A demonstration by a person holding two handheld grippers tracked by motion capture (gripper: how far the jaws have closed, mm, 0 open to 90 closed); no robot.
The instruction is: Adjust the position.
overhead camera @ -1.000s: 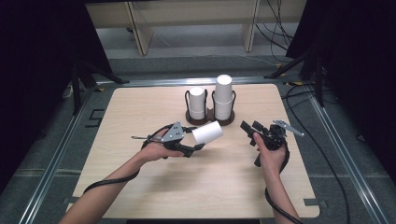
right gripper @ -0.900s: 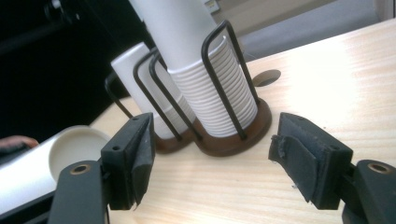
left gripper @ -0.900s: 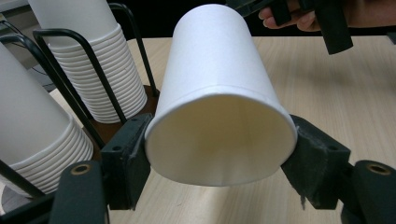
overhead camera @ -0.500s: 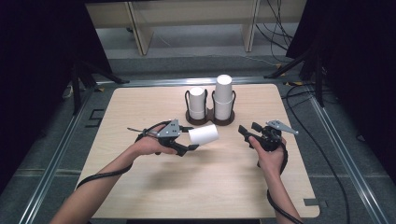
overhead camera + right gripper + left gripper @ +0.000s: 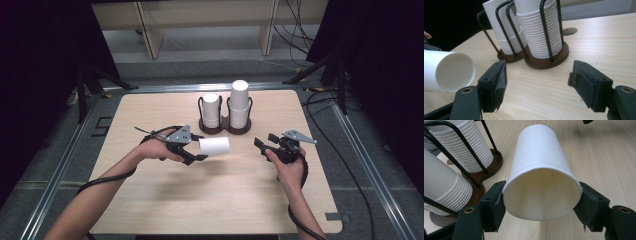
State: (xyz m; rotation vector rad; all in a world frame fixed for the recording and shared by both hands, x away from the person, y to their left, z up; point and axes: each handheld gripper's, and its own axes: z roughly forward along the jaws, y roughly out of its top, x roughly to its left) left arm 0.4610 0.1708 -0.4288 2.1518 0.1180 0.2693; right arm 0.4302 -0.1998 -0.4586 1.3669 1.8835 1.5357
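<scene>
Left gripper (image 5: 192,150) fingers clamp a paper cup (image 5: 214,146) on its side, clear of the tabletop (image 5: 150,200), before the cup rack (image 5: 225,125). Right gripper (image 5: 267,145) fingers stand half open, empty. Risk: squeeze pressure may crush the thin rim.

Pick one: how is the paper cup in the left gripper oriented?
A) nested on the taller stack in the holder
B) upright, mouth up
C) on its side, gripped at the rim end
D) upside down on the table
C: the left gripper pinches the paper cup at its rim end, and the high view shows the cup lying sideways, apart from the cup holder.
</scene>
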